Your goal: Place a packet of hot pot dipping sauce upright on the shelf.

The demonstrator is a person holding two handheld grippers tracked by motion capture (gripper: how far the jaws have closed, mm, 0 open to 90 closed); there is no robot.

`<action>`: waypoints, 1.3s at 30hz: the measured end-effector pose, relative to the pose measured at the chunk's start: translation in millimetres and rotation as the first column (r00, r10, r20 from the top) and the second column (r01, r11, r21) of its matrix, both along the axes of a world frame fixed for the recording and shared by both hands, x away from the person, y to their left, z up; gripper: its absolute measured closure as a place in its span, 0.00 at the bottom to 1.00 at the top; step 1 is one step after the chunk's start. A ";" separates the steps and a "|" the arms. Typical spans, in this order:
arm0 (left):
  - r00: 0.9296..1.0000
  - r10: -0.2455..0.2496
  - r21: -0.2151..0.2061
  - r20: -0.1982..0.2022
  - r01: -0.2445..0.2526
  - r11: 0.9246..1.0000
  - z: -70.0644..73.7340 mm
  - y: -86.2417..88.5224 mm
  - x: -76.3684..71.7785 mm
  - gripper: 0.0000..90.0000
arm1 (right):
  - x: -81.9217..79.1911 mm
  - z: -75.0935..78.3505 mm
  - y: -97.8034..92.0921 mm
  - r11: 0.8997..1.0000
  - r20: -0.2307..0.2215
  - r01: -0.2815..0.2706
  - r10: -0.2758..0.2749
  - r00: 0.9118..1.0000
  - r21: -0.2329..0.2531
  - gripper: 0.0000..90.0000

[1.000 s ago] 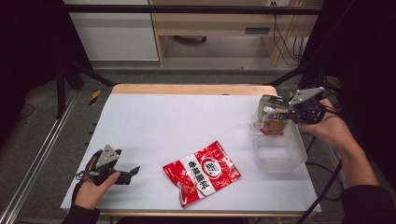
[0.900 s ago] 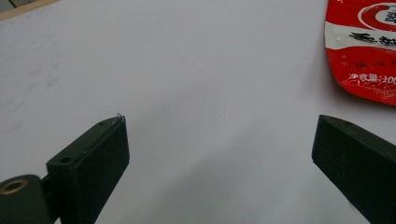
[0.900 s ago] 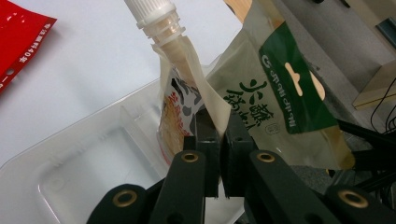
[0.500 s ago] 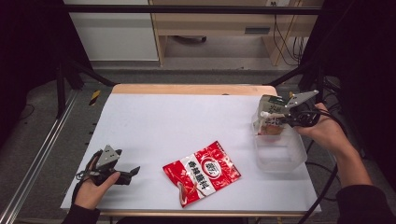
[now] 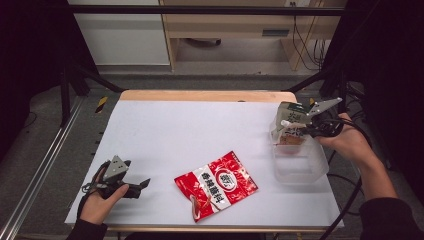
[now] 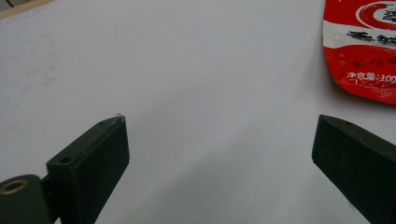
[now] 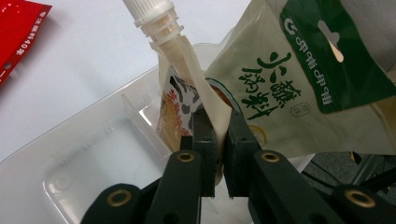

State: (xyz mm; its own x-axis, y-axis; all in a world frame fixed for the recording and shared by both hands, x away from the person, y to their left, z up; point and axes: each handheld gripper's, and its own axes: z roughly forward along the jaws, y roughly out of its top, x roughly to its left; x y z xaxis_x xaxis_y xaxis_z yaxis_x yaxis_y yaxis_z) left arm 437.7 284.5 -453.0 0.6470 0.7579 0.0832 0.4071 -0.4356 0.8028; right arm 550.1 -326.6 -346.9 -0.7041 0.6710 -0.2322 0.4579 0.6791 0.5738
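At the near left of the white table (image 5: 200, 125), left gripper (image 5: 134, 186) resting low in a hand, jaws spread wide and empty, bare tabletop between them in the left gripper view. Just right of it, toward the middle of the near edge, a red snack bag (image 5: 216, 184) lying flat, untouched, its corner also visible at the upper right of the left gripper view (image 6: 362, 46). At the far right, a clear plastic tray (image 5: 300, 167) with a divider inside. Above the tray's far end, right gripper (image 5: 300, 126) pressed tight on a spouted pouch (image 7: 180, 93), pinching the soft film below the white screw cap; pouch upright, hanging over the tray, bottom end hidden. Close beside it, perhaps touching, a beige and green sauce packet (image 7: 299, 79); whether caught in the jaws too, impossible to tell. Likely light, floppy and slick, apt to swing or slide out of a grip on the film alone; firmest hold probably at the stiff neck just under the cap.
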 end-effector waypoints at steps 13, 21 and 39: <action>1.000 -0.002 0.003 0.003 0.002 1.000 0.5 -0.5 -0.3 0.05 | -23.6 19.3 6.7 0.997 0.109 0.054 -0.060 0.992 0.059 0.26; 1.000 -0.008 0.007 0.004 0.008 1.000 0.7 -2.0 -0.9 0.05 | -60.2 43.4 26.8 0.993 0.177 0.041 -0.060 0.982 0.107 0.13; 1.000 -0.021 0.009 0.007 0.021 1.000 2.9 -6.3 -3.3 0.05 | -128.7 29.2 114.3 0.970 0.214 -0.029 -0.024 0.976 0.242 0.16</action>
